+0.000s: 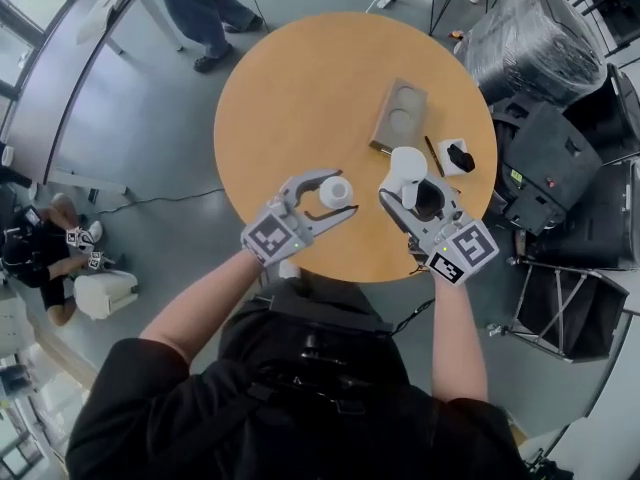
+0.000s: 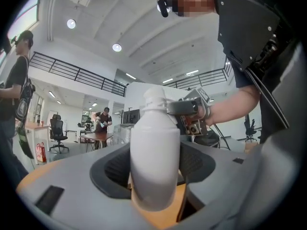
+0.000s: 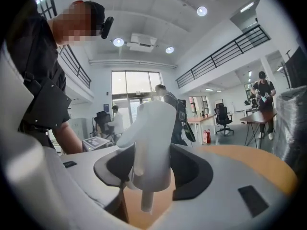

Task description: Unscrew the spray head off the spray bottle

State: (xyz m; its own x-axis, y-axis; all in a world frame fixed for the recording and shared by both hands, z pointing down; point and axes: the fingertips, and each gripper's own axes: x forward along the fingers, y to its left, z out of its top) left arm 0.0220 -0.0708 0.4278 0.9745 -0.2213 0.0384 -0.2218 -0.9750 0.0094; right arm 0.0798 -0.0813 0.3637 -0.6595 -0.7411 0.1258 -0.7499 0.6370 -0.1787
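Observation:
The white spray bottle (image 1: 336, 190) stands upright over the round wooden table (image 1: 300, 88), with my left gripper (image 1: 342, 194) shut on its body. In the left gripper view the bottle (image 2: 154, 143) fills the space between the jaws of my left gripper (image 2: 154, 169); its threaded neck is bare. The white spray head (image 1: 405, 166) is apart from the bottle, to its right, held in my right gripper (image 1: 408, 190). The right gripper view shows the spray head (image 3: 153, 123) clamped by my right gripper (image 3: 152, 169), its dip tube hanging free below.
A brown cardboard tray (image 1: 400, 118) lies further back on the table. A thin stick (image 1: 434, 155) and a white card with a black piece (image 1: 457, 156) lie at the right edge. A dark round thing (image 1: 430, 201) sits under my right gripper. Black equipment (image 1: 560, 168) stands right of the table.

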